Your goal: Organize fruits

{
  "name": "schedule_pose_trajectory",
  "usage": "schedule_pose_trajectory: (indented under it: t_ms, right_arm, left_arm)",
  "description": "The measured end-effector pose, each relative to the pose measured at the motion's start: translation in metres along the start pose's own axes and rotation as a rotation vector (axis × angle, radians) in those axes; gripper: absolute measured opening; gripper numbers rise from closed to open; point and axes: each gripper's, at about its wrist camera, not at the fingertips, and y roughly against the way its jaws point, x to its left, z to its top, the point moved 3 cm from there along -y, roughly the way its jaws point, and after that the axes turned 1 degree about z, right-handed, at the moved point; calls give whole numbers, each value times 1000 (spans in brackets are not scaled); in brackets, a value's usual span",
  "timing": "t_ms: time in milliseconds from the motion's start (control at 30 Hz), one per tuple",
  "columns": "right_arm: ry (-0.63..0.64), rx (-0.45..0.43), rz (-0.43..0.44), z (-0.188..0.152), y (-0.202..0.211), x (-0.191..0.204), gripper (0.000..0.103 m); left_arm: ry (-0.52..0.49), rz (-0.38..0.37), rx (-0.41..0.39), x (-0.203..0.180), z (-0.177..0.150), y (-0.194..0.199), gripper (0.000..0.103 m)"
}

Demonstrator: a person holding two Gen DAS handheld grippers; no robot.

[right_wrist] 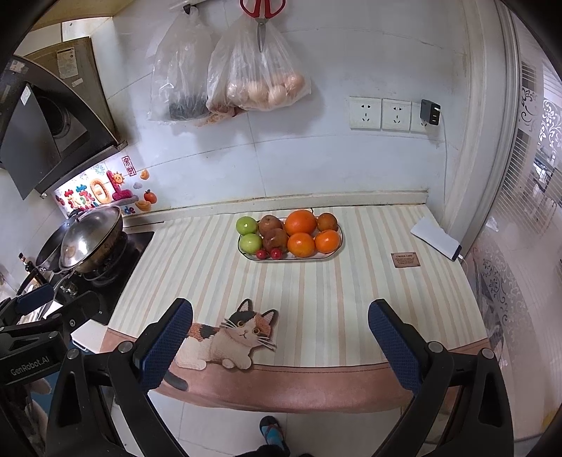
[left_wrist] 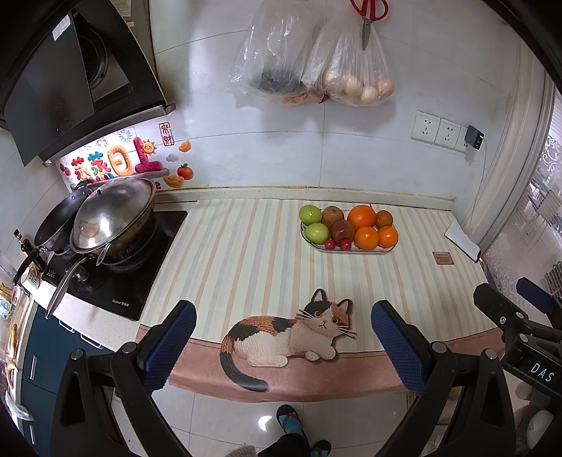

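Note:
An oval white plate (left_wrist: 372, 250) (right_wrist: 246, 253) stands at the back of the striped counter mat, full of fruit: two green apples (left_wrist: 310, 214) (right_wrist: 246, 225), brownish fruits (left_wrist: 342, 230) (right_wrist: 276, 238), several oranges (left_wrist: 361, 216) (right_wrist: 300, 221) and two small red fruits (left_wrist: 329, 244) (right_wrist: 261, 253). My left gripper (left_wrist: 282, 342) is open and empty, held over the mat's front edge, well short of the plate. My right gripper (right_wrist: 281, 342) is also open and empty at the front edge; it shows in the left wrist view (left_wrist: 520, 309).
A stove with a lidded wok (left_wrist: 112, 214) (right_wrist: 91, 239) stands at the left. A white device (left_wrist: 462, 240) (right_wrist: 435, 238) lies at the right by the wall. Plastic bags (left_wrist: 347, 70) (right_wrist: 253, 77) and red scissors (left_wrist: 368, 14) hang on the wall above.

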Motion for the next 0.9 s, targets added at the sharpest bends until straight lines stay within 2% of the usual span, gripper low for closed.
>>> schedule_pose_trajectory:
  t_ms: [900]
  right_arm:
    - [19,2,16,6,2,5,102]
  left_arm:
    - [4,-1,-2,-1,2,0,102]
